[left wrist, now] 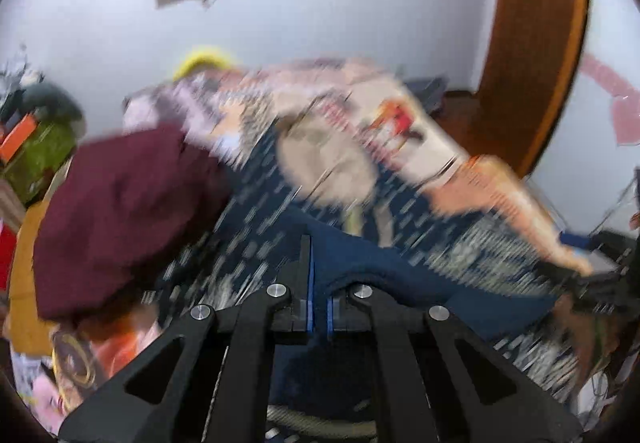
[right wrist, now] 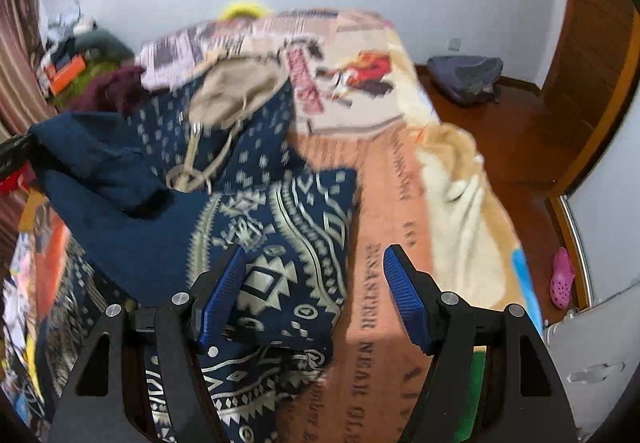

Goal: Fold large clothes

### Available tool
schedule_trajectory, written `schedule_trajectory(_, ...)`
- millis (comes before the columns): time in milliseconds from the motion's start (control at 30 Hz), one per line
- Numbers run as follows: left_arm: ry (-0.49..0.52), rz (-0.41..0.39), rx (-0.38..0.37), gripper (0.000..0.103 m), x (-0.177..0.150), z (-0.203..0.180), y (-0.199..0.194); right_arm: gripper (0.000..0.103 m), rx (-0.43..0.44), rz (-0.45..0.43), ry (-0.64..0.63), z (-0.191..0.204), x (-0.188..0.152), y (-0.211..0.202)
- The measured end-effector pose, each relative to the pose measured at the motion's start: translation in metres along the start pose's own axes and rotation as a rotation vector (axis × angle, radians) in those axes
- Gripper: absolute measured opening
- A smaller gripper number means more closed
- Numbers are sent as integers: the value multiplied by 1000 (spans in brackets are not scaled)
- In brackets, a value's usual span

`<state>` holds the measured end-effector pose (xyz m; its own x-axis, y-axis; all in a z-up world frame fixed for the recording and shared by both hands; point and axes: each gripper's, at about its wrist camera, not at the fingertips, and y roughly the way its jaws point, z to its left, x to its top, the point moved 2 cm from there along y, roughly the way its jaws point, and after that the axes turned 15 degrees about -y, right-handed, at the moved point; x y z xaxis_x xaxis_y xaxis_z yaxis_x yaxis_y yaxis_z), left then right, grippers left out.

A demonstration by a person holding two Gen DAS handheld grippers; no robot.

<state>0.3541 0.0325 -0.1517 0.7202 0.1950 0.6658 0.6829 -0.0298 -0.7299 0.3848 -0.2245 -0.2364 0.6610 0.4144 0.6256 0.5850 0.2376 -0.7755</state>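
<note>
A large navy hooded garment with a white geometric pattern (right wrist: 276, 227) lies spread on the bed, its beige-lined hood (right wrist: 236, 91) and drawstrings toward the far end. My left gripper (left wrist: 320, 275) is shut on a plain navy fold of this garment (left wrist: 400, 275) and lifts it; that lifted fold shows at the left of the right wrist view (right wrist: 100, 171). My right gripper (right wrist: 314, 271) is open and empty, low over the garment's near right edge. The left wrist view is motion-blurred.
The bed has a printed orange and cream blanket (right wrist: 384, 171). A maroon garment (left wrist: 120, 215) lies left of the navy one. A clutter pile (right wrist: 76, 55) stands at the far left. A grey bag (right wrist: 464, 79) and a pink clog (right wrist: 562, 279) lie on the wooden floor.
</note>
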Motion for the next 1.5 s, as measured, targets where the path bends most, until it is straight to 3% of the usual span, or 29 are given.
schedule_trajectory(67,-22,71,52,5,-22,28,19,68,14,49,-12,7,-9,16)
schedule_trajectory(167,-60,171,96,23,-51,64,48,69,28,89,-27,17,-20,29)
schedule_trajectory(233,-92,202,114,42,-69,84,58,73,4,70,-56,23,-22,28)
schedule_trajectory(333,-195,222,68,53,-82,109,62,76,-15,75,-71,25,-21,29)
schedule_trajectory(467,-358,221,-10,58,-87,138,60,78,-26,88,-77,27,-20,32)
schedule_trajectory(533,-386,222,-14,60,-88,140,59,80,-32,87,-76,28,-20,34)
schedule_trajectory(633,-295,203,62,63,-89,123,57,80,-52,86,-83,31,-20,33)
schedule_trajectory(767,-62,150,184,67,-85,84,50,80,-33,102,-62,30,-18,28)
schedule_trajectory(900,84,122,228,82,-85,48,50,81,-27,69,-48,25,-14,11)
schedule_trajectory(1100,150,127,269,83,-80,27,68,81,-59,17,-47,13,-12,-10)
schedule_trajectory(1267,193,111,299,83,-73,10,80,81,-95,25,-39,-2,-18,-10)
schedule_trajectory(1500,209,47,252,83,-53,-18,77,81,-72,83,10,-14,-39,9)
